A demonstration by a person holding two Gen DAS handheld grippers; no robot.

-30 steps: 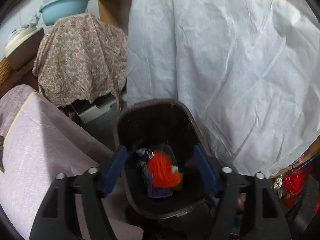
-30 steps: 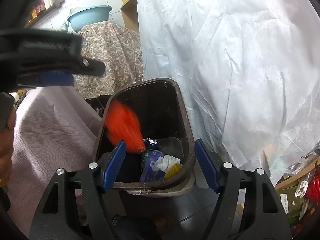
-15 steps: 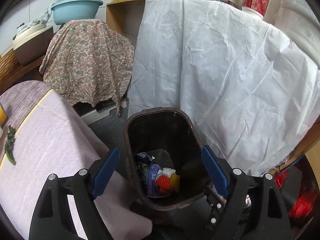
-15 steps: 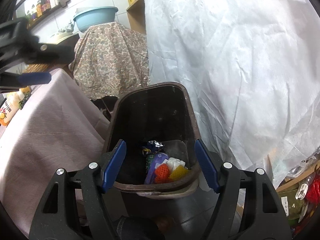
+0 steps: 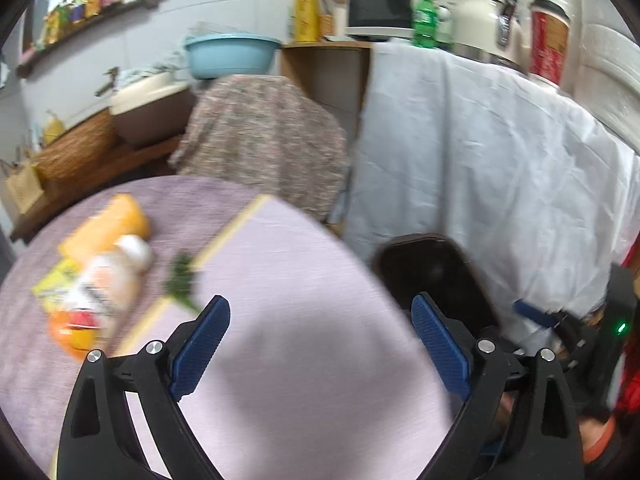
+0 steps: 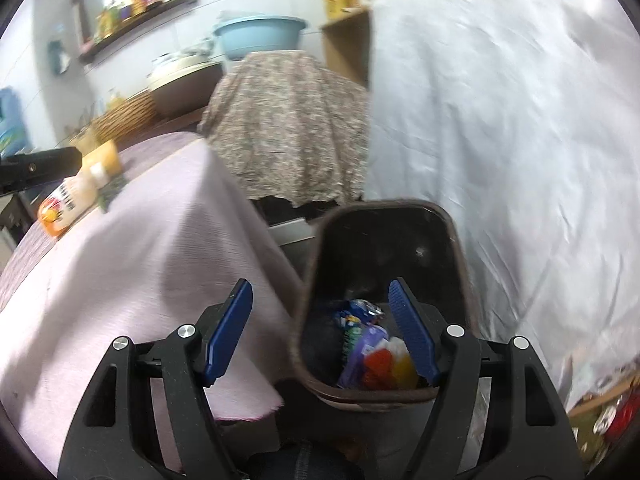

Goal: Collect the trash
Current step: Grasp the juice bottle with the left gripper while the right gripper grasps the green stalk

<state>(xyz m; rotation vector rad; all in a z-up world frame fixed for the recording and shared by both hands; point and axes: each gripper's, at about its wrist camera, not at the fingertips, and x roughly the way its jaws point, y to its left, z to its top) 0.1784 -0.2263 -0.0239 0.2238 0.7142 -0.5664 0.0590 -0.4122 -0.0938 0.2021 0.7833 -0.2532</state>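
Observation:
A dark brown trash bin point(image 6: 384, 240) stands on the floor beside the table; it also shows in the left wrist view point(image 5: 432, 268). Inside it lie wrappers and an orange net piece point(image 6: 378, 364). My right gripper point(image 6: 320, 332) is open and empty, just above the bin's near rim. My left gripper point(image 5: 320, 344) is open and empty over the pink tablecloth point(image 5: 300, 320). On the table lie a plastic bottle with an orange label point(image 5: 96, 300), a yellow-orange pack point(image 5: 108, 224), a yellow wrapper point(image 5: 52, 284) and a small green sprig point(image 5: 182, 280).
A white sheet point(image 5: 480, 160) hangs over a counter behind the bin. A floral cloth point(image 5: 264, 140) covers furniture at the back. A blue basin point(image 5: 232, 54), a microwave point(image 5: 380, 4) and a kettle stand above. The left gripper's body point(image 6: 40, 168) shows at the right view's left edge.
The orange net piece fell into the bin and now lies there. My left gripper has swung up and left from above the bin to over the table. The right view shifted slightly left.

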